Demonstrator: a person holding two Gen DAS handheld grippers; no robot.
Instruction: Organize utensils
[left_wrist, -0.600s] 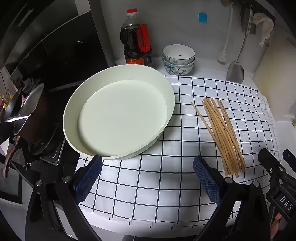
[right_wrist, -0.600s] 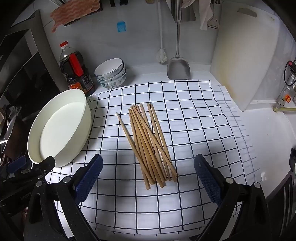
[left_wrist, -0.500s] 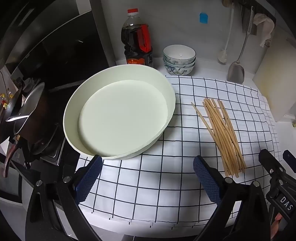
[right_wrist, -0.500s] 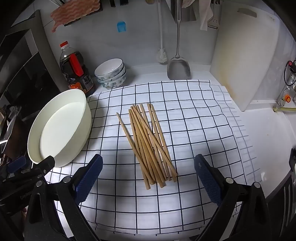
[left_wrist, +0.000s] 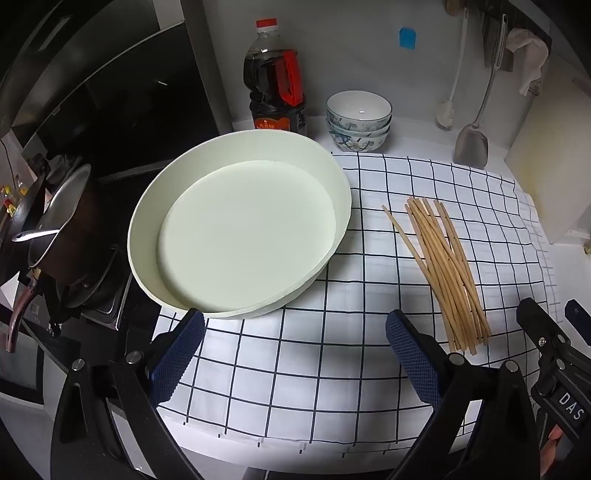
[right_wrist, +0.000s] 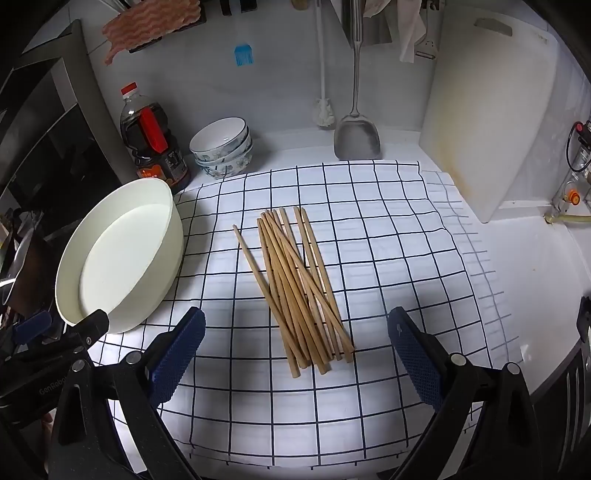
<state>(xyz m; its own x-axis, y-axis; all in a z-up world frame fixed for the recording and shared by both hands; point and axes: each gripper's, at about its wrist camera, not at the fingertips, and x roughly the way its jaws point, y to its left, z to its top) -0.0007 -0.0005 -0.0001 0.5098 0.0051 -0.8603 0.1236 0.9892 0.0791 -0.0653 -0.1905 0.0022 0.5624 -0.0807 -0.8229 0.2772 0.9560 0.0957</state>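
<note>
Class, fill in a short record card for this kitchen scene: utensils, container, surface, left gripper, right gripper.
utensils: chopsticks, loose bundle lying on the cloth
container: round white tray, empty, left of the chopsticks
surface: checked cloth
left gripper: open, empty, near the tray
right gripper: open, empty, facing the chopsticks

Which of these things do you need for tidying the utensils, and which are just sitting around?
For the job:
chopsticks
white tray
left gripper, open
right gripper, open

Just lying about:
oil bottle
stacked bowls
metal spatula
cutting board
checked cloth
</note>
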